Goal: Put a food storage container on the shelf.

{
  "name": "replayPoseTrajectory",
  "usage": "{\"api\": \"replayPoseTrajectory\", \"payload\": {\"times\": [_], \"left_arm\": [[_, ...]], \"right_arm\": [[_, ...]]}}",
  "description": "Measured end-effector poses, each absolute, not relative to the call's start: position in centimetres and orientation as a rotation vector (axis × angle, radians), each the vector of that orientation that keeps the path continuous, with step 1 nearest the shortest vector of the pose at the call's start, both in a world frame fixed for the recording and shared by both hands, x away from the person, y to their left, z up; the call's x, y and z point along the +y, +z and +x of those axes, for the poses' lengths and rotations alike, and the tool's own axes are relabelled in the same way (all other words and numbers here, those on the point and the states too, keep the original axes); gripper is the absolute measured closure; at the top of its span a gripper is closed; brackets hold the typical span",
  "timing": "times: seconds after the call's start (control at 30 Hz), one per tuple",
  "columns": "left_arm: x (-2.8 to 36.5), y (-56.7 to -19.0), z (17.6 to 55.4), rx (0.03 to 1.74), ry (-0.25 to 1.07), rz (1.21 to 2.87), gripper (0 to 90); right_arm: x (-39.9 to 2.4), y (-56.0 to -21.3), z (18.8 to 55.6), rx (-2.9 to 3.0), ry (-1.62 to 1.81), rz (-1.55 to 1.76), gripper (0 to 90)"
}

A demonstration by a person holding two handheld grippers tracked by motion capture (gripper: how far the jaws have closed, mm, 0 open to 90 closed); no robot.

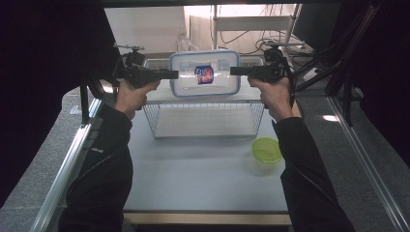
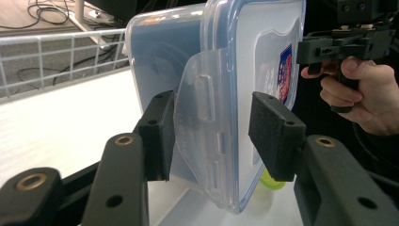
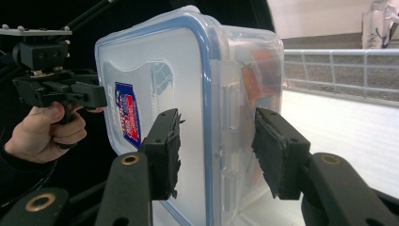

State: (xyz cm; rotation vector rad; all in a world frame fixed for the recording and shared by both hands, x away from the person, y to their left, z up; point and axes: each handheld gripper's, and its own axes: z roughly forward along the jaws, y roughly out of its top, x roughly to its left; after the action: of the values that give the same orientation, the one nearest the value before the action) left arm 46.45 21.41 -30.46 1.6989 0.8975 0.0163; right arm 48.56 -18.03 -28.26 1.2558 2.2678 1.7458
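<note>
Grippers are flanking the lidded container (image 1: 204,73) above the wire basket (image 1: 203,121): left gripper (image 2: 214,136) and right gripper (image 3: 216,153) both keeping fingers wide around its side latches, green bowl (image 1: 267,149) sitting on the worktop (image 1: 193,169).

Dim, perhaps backlit; bright far glare, soft focus.

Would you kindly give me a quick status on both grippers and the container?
Left gripper open, straddling the container's side latch flap. Right gripper open at the opposite side. Container above wire basket. Green bowl well aside.
</note>
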Motion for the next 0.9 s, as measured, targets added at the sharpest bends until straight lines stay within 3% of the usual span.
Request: {"api": "replayPoseTrajectory", "payload": {"times": [0.53, 0.9], "left_arm": [[22.0, -31.6, 48.0, 0.957, 0.019, 1.688, 51.0], [21.3, -32.1, 48.4, 0.998, 0.111, 1.673, 40.8]], "right_arm": [[-17.2, -30.0, 51.1, 2.273, 1.762, 1.322, 51.3], [-15.8, -30.1, 50.6, 2.247, 1.573, 1.251, 50.0]]}}
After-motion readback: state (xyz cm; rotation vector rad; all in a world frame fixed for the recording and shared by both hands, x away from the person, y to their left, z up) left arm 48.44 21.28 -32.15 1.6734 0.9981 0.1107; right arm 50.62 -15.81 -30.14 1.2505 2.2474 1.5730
